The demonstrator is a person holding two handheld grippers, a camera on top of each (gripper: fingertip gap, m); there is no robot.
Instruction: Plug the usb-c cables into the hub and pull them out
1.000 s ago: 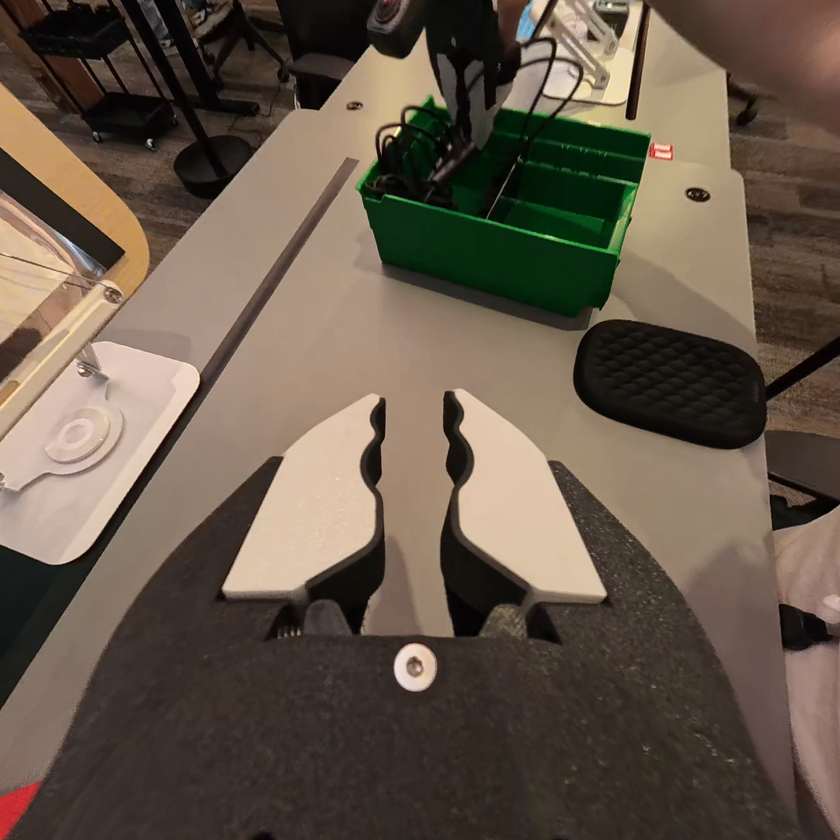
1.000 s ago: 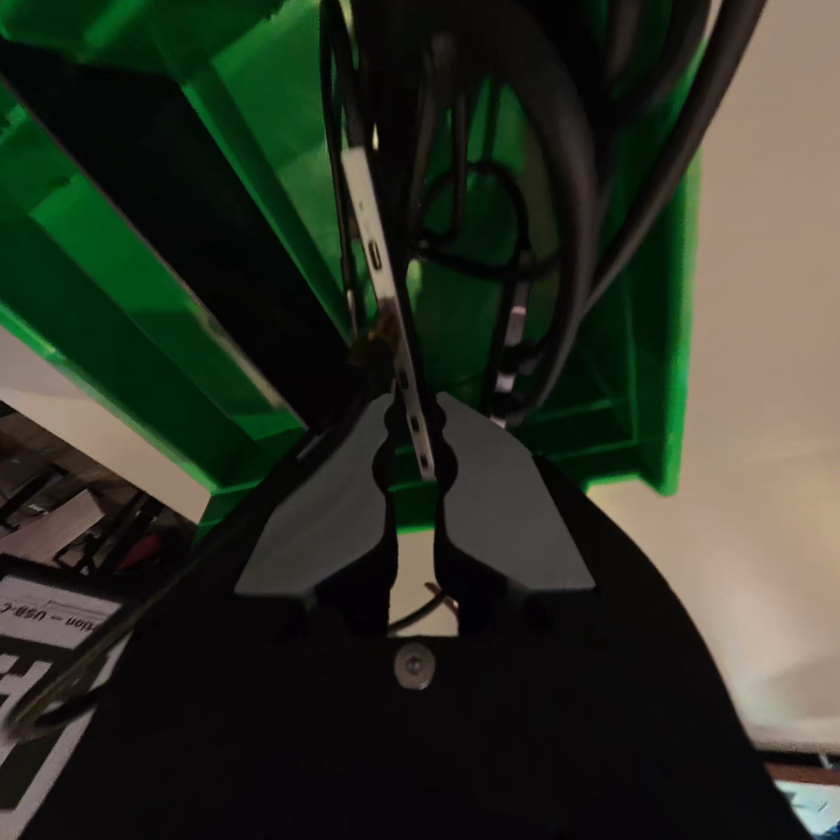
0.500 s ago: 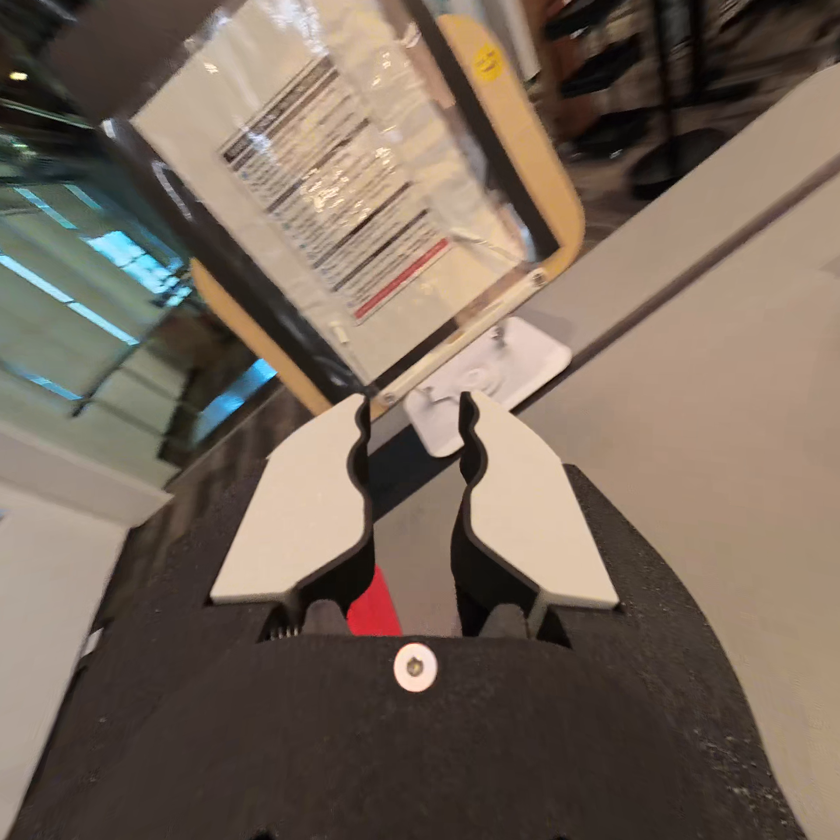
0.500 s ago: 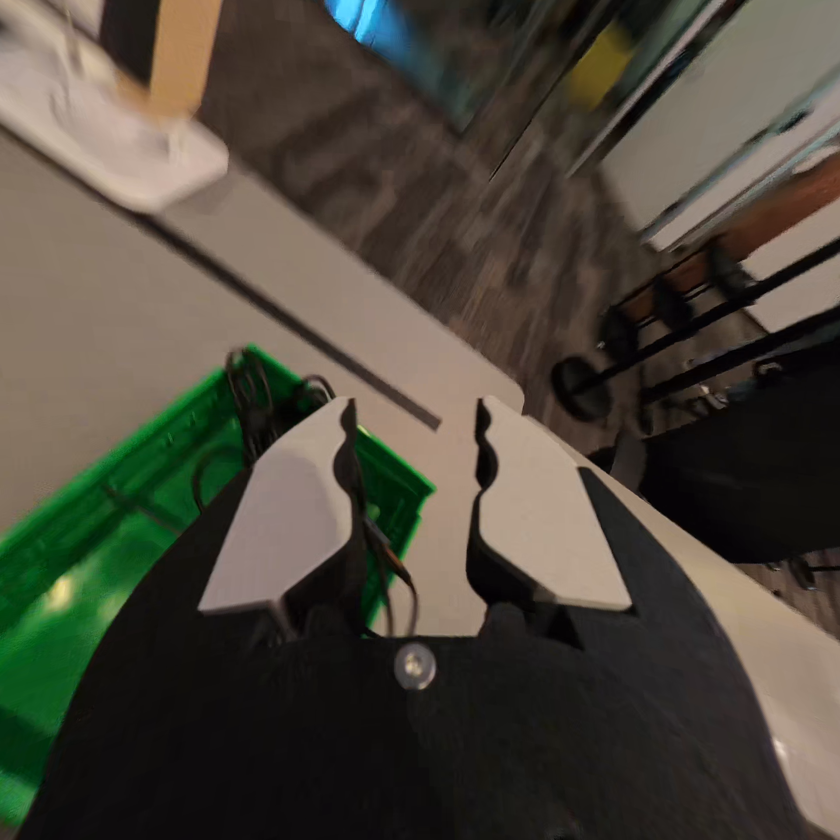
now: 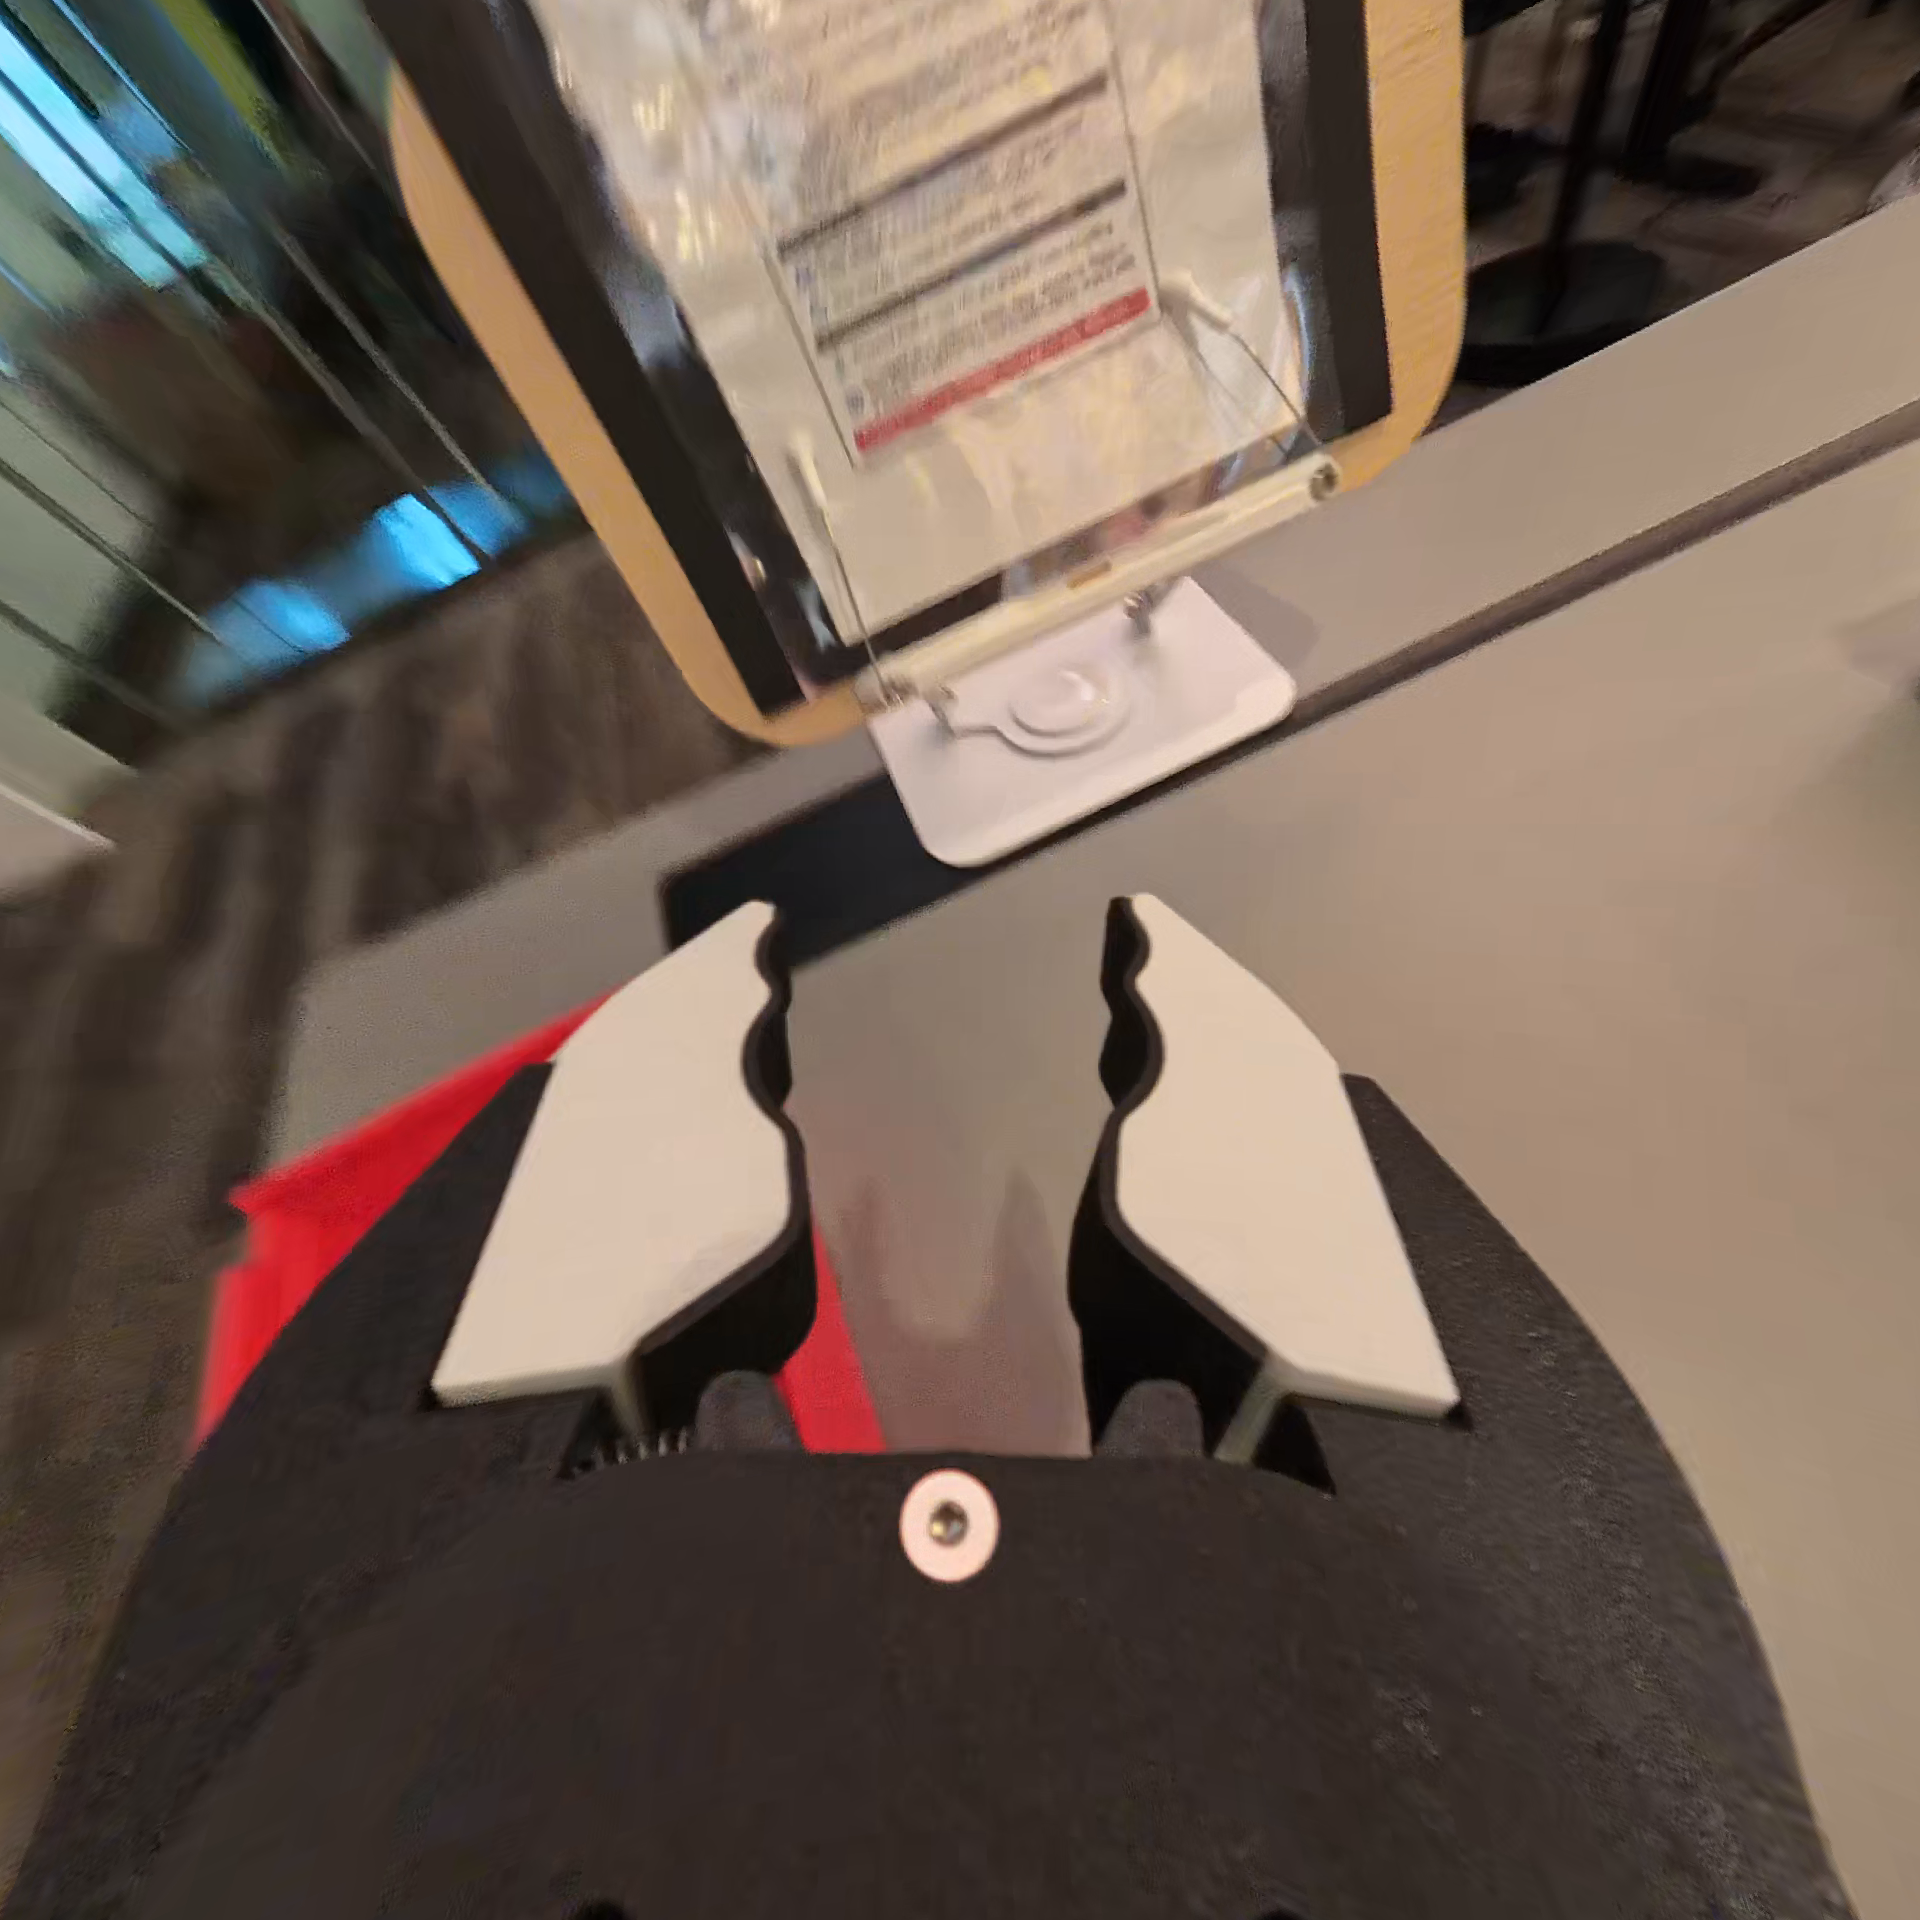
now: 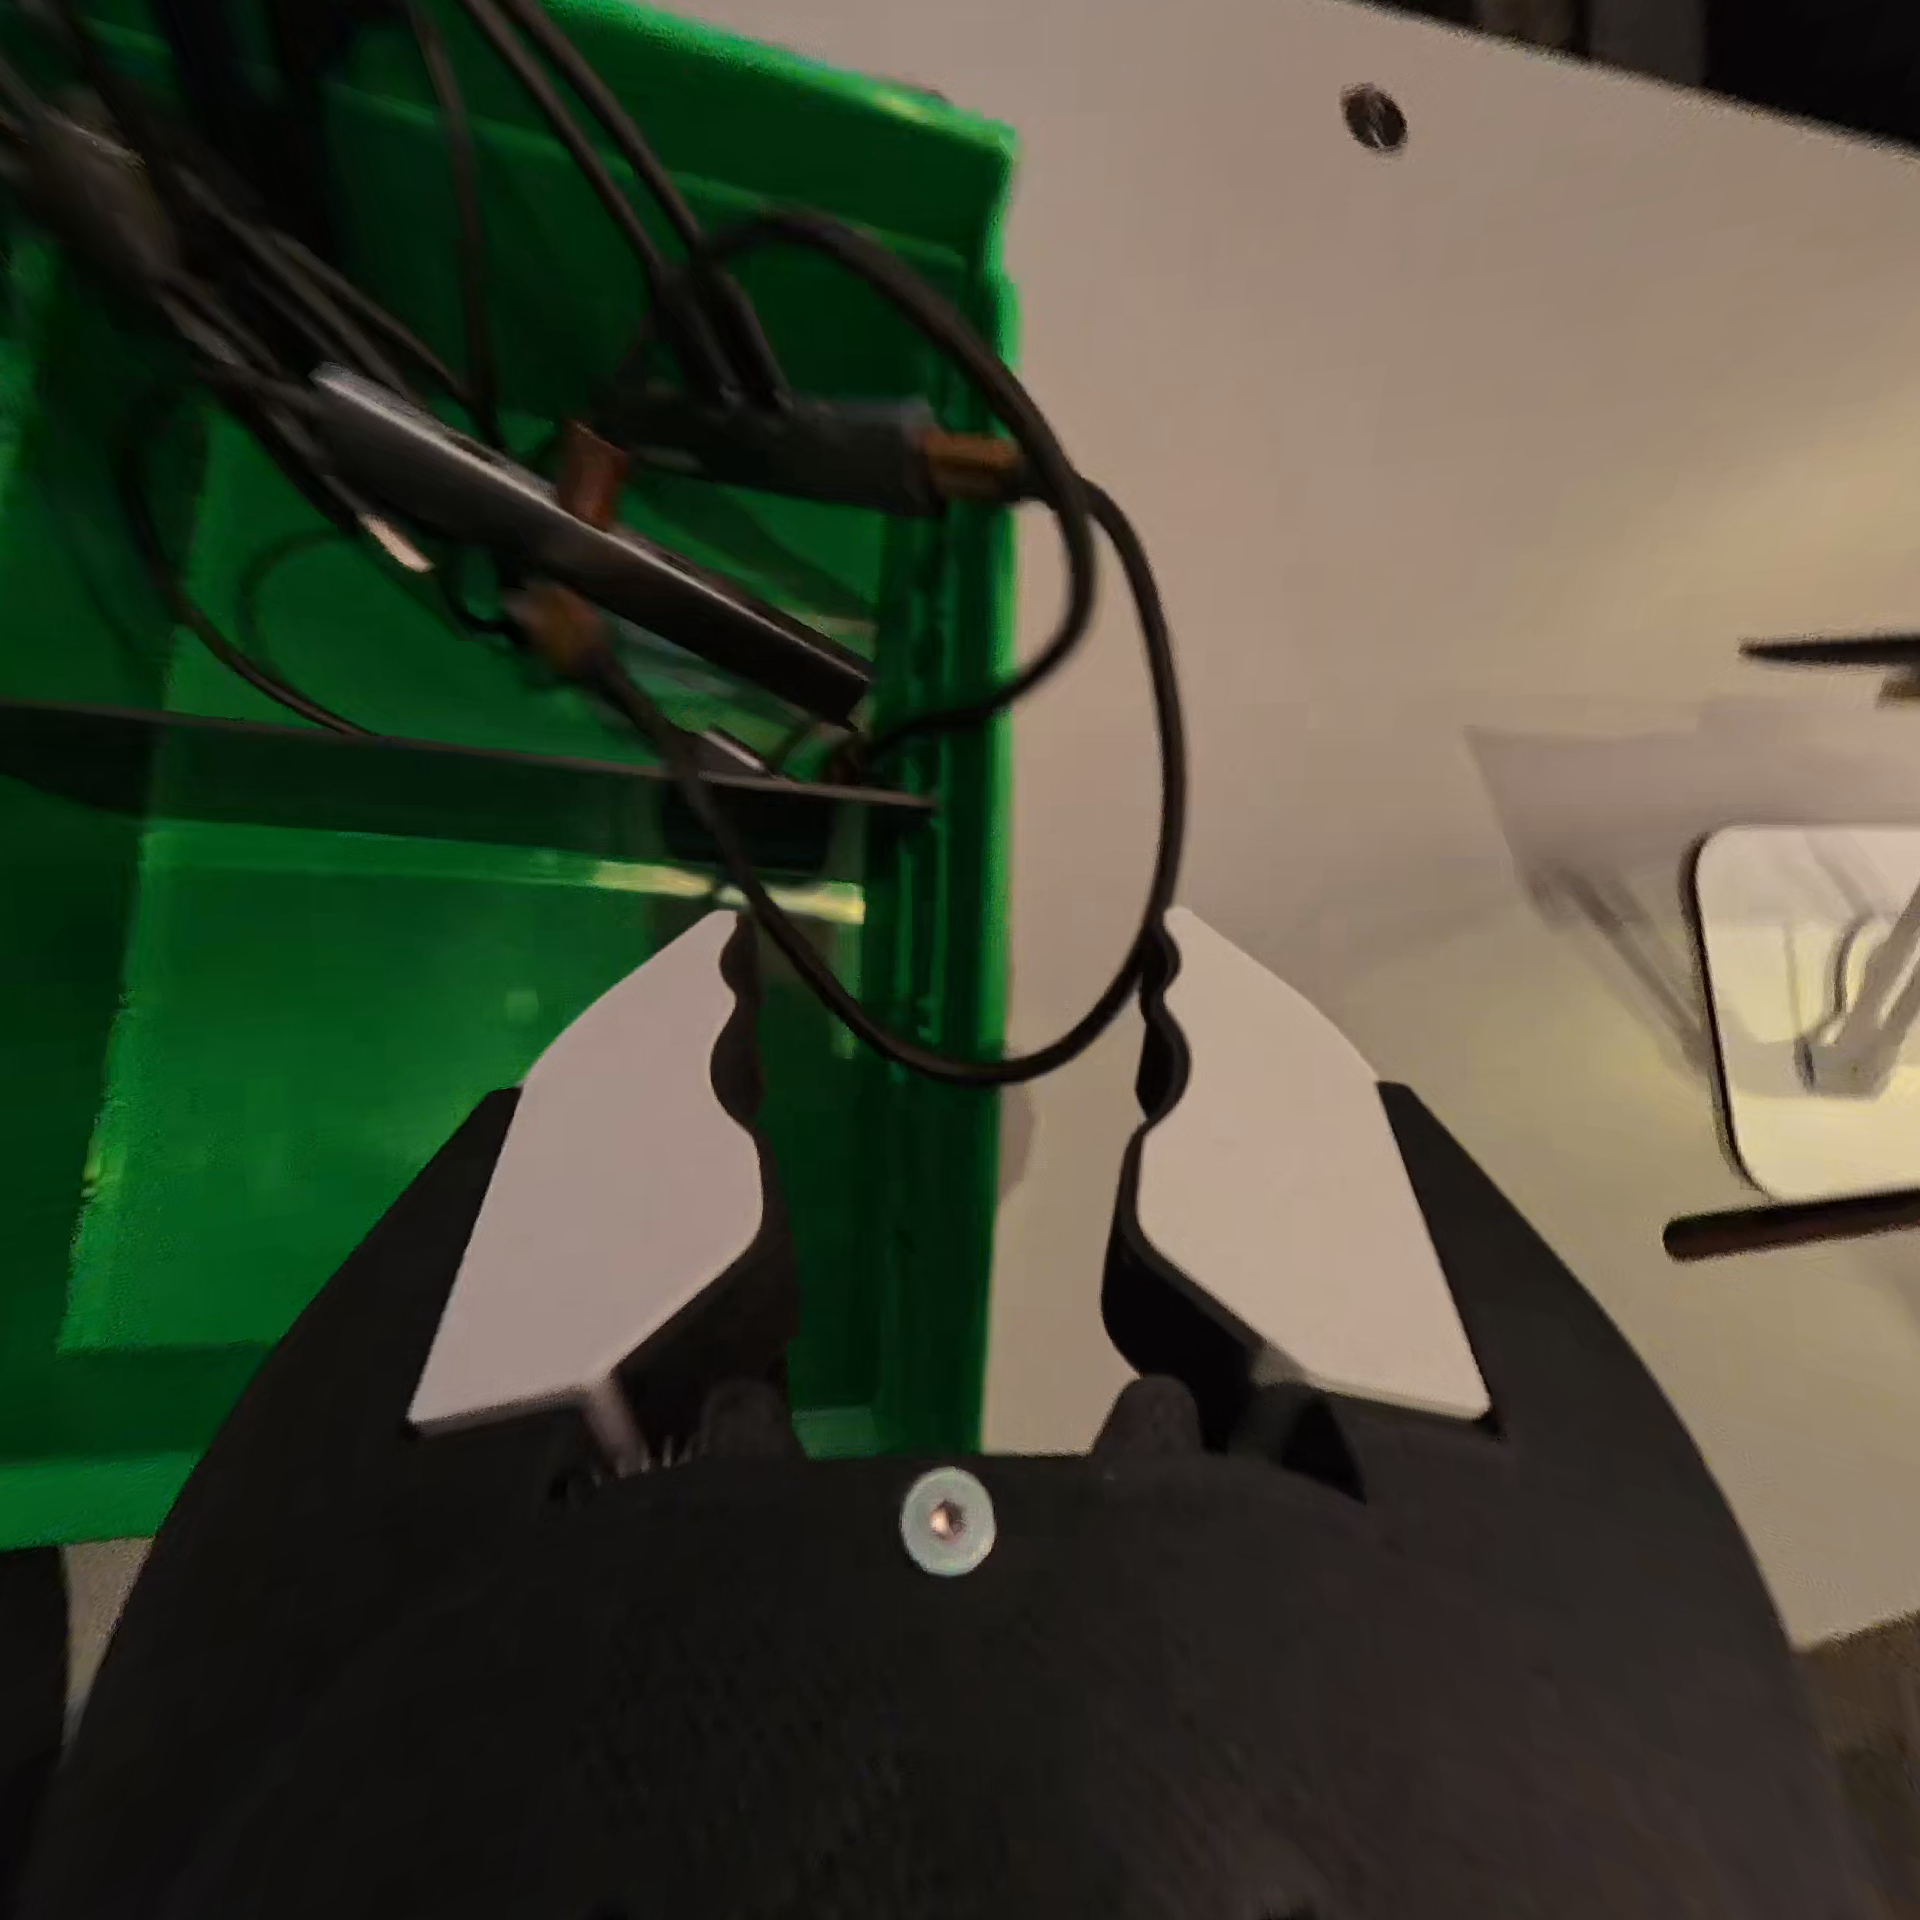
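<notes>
Tongs on both sides stand spread with nothing between their pale, scalloped-edged plates: the right tongs (image 6: 951, 940) hang over the near corner of the glossy green plastic bin (image 6: 982, 582), while the left tongs (image 5: 940, 914) point away over the matte grey counter (image 5: 1507, 987) toward a clear acrylic sign holder (image 5: 997, 343) on a white base. The task's things lie in that bin: a slim dark grey metal hub (image 6: 582, 530), tilted against the tangle, and thin black rubbery usb-c cables (image 6: 1164, 665) with coppery-looking plug tips, some apparently seated in the hub, though blur keeps me from telling which. One cable loop arcs out over the bin wall and runs right against the tip of the right tongs' outer finger; I judge this the chief hazard, since any sideways or upward move could snag the loop and drag hub and cables out together. The hub is light and smooth, so pulling a plug with only one pair of tongs would likely lift it rather than free the plug. Thin round cable may also slip between the hard plates, and a grip on the cord rather than the plug body could strain the joint. A flat red object (image 5: 312, 1226) sits under the left tongs at the counter's edge, where a careless swing could knock it off.
</notes>
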